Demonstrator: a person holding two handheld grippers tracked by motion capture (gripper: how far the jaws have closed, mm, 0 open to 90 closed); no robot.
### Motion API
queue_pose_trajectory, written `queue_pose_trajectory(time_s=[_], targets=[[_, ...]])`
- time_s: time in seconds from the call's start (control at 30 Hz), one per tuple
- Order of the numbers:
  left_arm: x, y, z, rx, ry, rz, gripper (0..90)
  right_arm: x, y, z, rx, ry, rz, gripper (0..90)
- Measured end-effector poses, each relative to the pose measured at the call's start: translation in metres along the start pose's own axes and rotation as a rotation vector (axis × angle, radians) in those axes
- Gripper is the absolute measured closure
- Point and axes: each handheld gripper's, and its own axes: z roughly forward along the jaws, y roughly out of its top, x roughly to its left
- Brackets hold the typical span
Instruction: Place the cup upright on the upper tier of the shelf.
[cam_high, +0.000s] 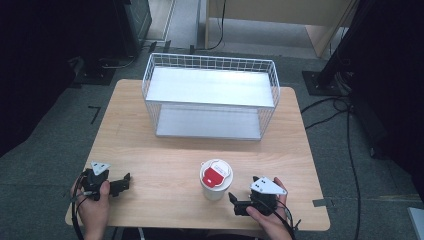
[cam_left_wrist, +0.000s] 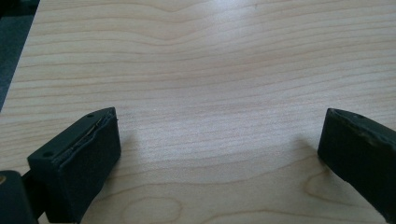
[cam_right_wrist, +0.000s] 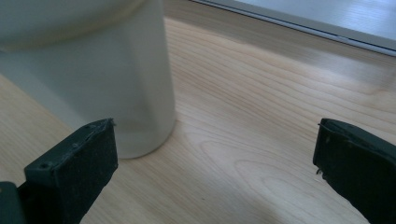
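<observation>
**Cup stands just left of the right claw, ahead of its left jaw**

The white cup (cam_high: 216, 179), topped by a lid with a red label, stands upright near the front edge of the table (cam_high: 165, 165), a little right of the middle. The right gripper (cam_high: 239, 206) rests just beside it, toward the front right corner, jaws spread wide and holding nothing. In the right gripper view the cup (cam_right_wrist: 93, 70) rises ahead of the left jaw, close to it but not between the two; bare wood fills the gap between the jaws.

The left gripper (cam_high: 125, 184) lies well apart from the cup, near the front left corner. Its jaws are also spread, with only table grain (cam_left_wrist: 210, 93) between them.

So the right hand (cam_high: 267, 215) is plainly the nearer one. The cup's long axis is vertical, and it lies to the claw's left and slightly forward. A grasp would likely need the claw to shift left until the cup's wall sits between both jaws. The wire shelf (cam_high: 210, 95) stands toward the back edge, beyond the cup.
</observation>
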Motion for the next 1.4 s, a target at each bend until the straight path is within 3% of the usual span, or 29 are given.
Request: queue_pose_trajectory(time_s=[0.73, 1.2, 1.4], targets=[[0.000, 0.000, 0.000, 0.000, 0.000, 0.000, 0.0, 0.026, 0.009, 0.011, -0.039, 0.130, 0.007, 0.0], [0.000, 0.000, 0.000, 0.000, 0.000, 0.000, 0.0, 0.042, 0.017, 0.025, -0.085, 0.131, -0.018, 4.6], [0.000, 0.000, 0.000, 0.000, 0.000, 0.000, 0.0, 0.052, 0.021, 0.033, -0.145, 0.111, -0.015, 7.7]])
